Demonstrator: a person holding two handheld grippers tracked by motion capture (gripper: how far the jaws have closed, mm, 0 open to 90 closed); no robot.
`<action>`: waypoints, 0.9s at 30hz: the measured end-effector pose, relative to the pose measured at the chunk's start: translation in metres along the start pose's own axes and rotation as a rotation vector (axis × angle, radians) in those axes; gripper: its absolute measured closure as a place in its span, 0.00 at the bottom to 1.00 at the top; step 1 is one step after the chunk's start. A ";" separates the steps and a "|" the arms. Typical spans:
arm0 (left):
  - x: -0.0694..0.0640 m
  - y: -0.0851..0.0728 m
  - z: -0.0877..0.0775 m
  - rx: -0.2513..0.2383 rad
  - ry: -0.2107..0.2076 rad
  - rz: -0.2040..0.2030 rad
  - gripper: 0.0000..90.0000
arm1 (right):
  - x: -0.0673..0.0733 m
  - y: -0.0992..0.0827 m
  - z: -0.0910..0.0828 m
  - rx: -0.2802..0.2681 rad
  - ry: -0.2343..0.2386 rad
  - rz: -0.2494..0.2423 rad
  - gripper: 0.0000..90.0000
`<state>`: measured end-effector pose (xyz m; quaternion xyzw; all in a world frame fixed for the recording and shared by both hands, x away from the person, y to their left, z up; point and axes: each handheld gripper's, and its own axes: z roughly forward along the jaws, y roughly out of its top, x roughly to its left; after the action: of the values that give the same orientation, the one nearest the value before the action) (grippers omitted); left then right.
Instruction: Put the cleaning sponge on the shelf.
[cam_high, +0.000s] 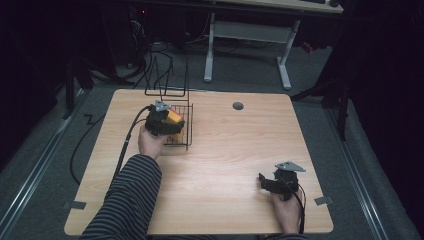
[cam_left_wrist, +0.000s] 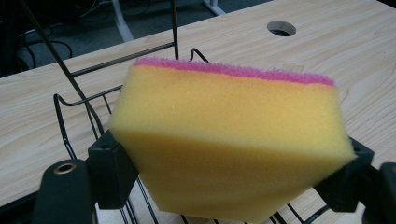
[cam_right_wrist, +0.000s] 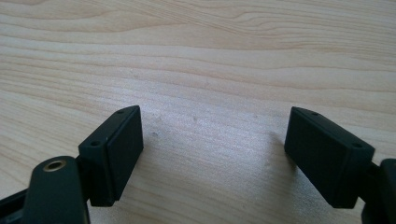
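from the high view, a light wood table (cam_high: 220, 165) stands on grey floor in a dark room, and the left gripper (cam_high: 167, 123) squeezes a yellow sponge (cam_high: 173, 118) over the wire basket (cam_high: 186, 131). in the left gripper view the sponge (cam_left_wrist: 229, 140) hangs above the basket. in the right gripper view, open jaws hover over bare wood, far from the basket.

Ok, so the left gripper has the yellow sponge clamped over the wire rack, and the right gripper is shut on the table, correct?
Not quite. The right gripper is open, with bare table between its jaws, as the right gripper view shows. The rest holds: the left gripper clamps the yellow sponge over the wire rack.
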<state>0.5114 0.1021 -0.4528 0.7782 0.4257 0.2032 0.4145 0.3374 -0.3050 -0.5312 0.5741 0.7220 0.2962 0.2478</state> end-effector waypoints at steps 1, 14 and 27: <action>0.000 0.000 0.000 0.002 -0.002 0.002 0.25 | 0.000 0.000 0.000 0.000 0.000 0.000 0.22; 0.004 0.000 0.002 0.006 -0.016 -0.029 0.21 | 0.000 0.000 0.000 0.000 0.000 0.000 0.22; 0.004 -0.001 0.003 0.008 -0.019 -0.034 0.13 | 0.000 0.000 0.000 0.000 0.000 0.000 0.22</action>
<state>0.5154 0.1046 -0.4554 0.7746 0.4355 0.1869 0.4188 0.3374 -0.3050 -0.5312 0.5742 0.7219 0.2962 0.2477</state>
